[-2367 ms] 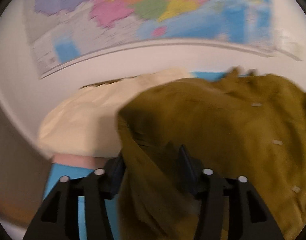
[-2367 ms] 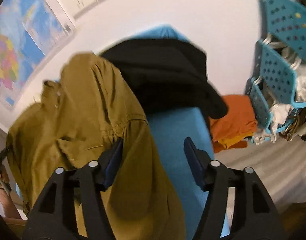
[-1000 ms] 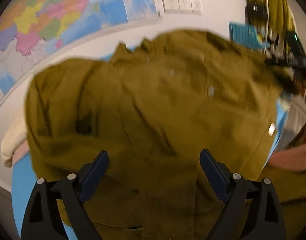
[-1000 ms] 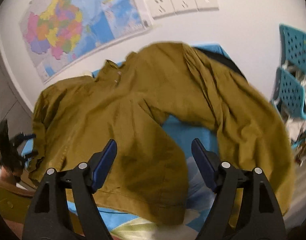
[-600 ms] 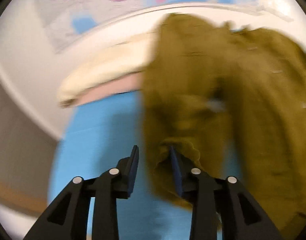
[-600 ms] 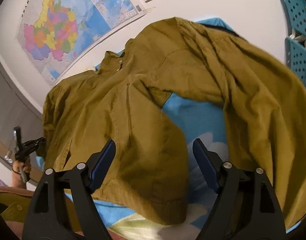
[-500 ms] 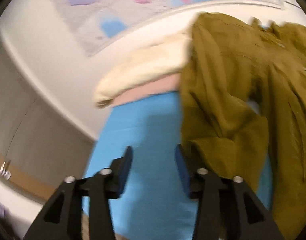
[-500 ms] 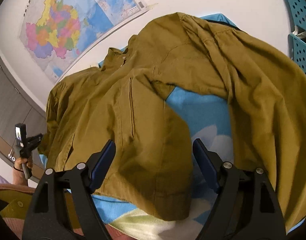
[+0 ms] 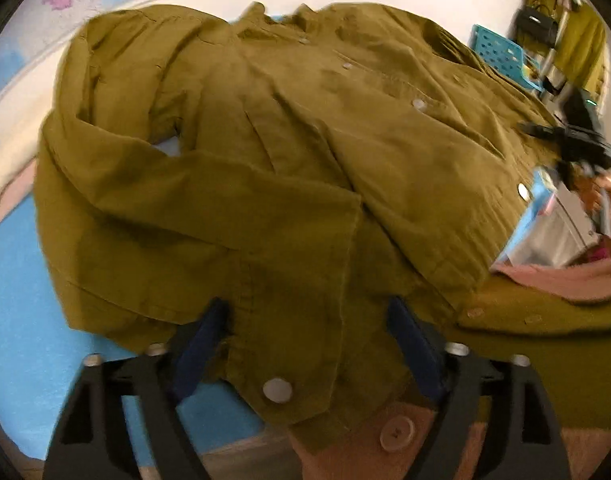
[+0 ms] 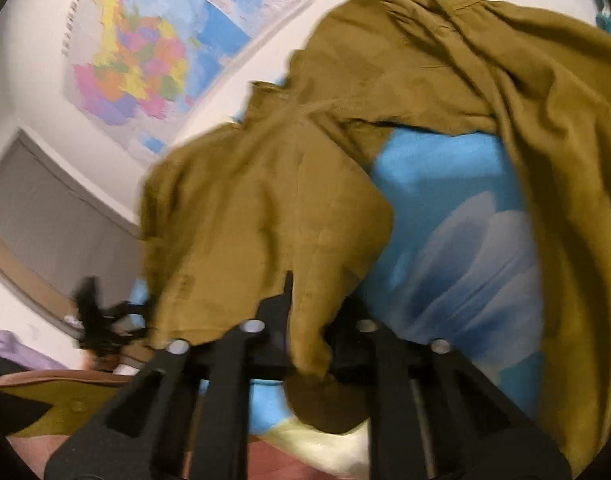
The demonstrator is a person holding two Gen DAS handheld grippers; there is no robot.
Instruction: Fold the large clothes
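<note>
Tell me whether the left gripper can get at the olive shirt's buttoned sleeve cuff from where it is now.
Probably yes: the cuff of the olive shirt lies on top, right between the left gripper fingers, with nothing covering it.

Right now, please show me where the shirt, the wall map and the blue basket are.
shirt [image 9: 305, 128], left wrist view, on the chest by the buttons.
wall map [image 10: 145, 52], right wrist view, on its coloured middle.
blue basket [image 9: 497, 48], left wrist view, on its holed side.

We find the right gripper [image 10: 305, 316] with jaws closing, pads pinching a fold of the shirt [image 10: 265, 216] hem. The left gripper [image 9: 305, 332] tilts steeply downward, jaws parted wide, a sleeve cuff lying between them, the pads not pressing it.
</note>
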